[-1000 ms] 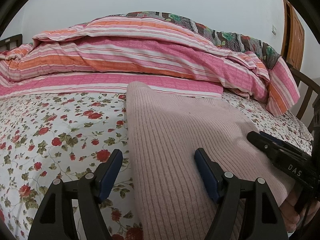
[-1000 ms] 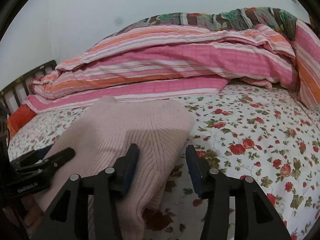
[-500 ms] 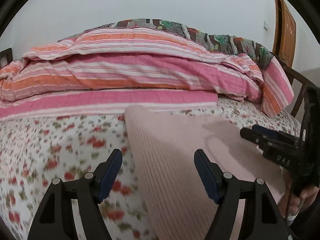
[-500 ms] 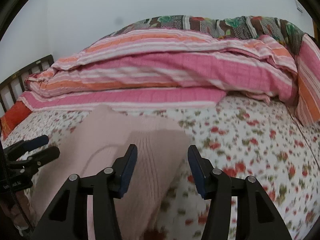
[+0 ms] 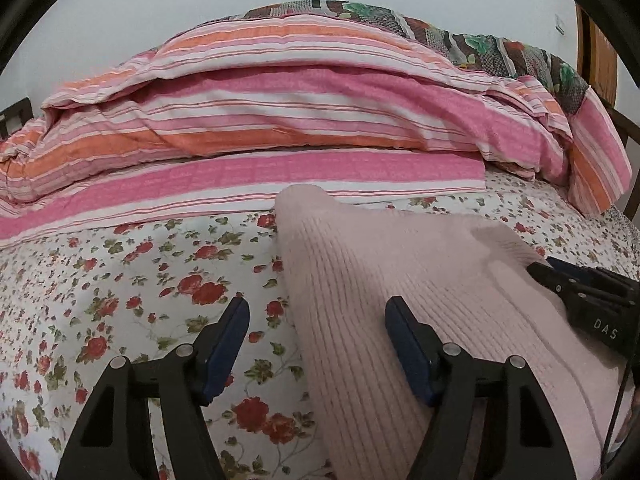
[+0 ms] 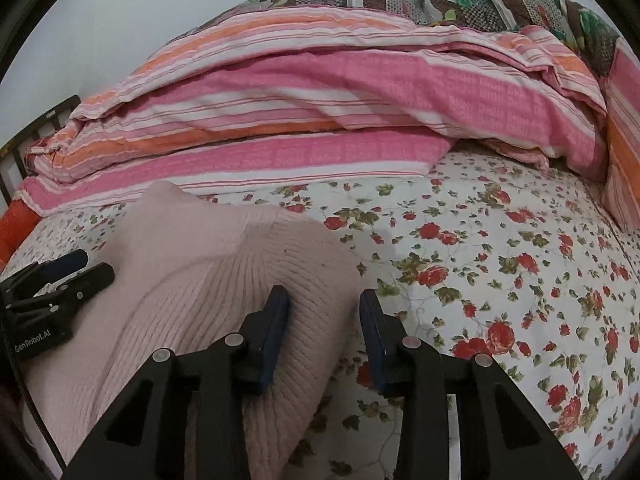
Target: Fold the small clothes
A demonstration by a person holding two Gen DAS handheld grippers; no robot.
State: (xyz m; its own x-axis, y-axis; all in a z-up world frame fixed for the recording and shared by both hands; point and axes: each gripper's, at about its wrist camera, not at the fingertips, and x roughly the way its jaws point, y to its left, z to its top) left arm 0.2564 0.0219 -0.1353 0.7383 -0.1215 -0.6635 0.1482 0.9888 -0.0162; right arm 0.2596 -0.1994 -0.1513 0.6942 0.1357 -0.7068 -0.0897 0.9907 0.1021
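Observation:
A pale pink ribbed knit garment (image 5: 400,260) lies folded on the floral bedsheet (image 5: 120,280). My left gripper (image 5: 317,308) hovers over its left edge. The jaws stand wide and are closing slightly. One finger is above the sheet and the other above the knit, and neither pad presses the fabric. My right gripper (image 6: 323,296) straddles the garment's (image 6: 224,248) right edge with closing jaws. The edge is between the pads, and a gap still shows at the right pad. Each view shows the other gripper across the garment: the right gripper (image 5: 546,266) and the left gripper (image 6: 94,266).
A thick pink, orange and white striped quilt (image 5: 300,120) is piled along the far side of the bed, with a dark patterned blanket (image 6: 440,0) on top. A dark wooden bed frame (image 6: 24,152) shows at the left and a wooden door (image 5: 600,52) at the right.
Both grippers have shifted a little over the garment, with blur halfway. The right jaws have narrowed around the garment's right edge. The left jaws look nearly the same.

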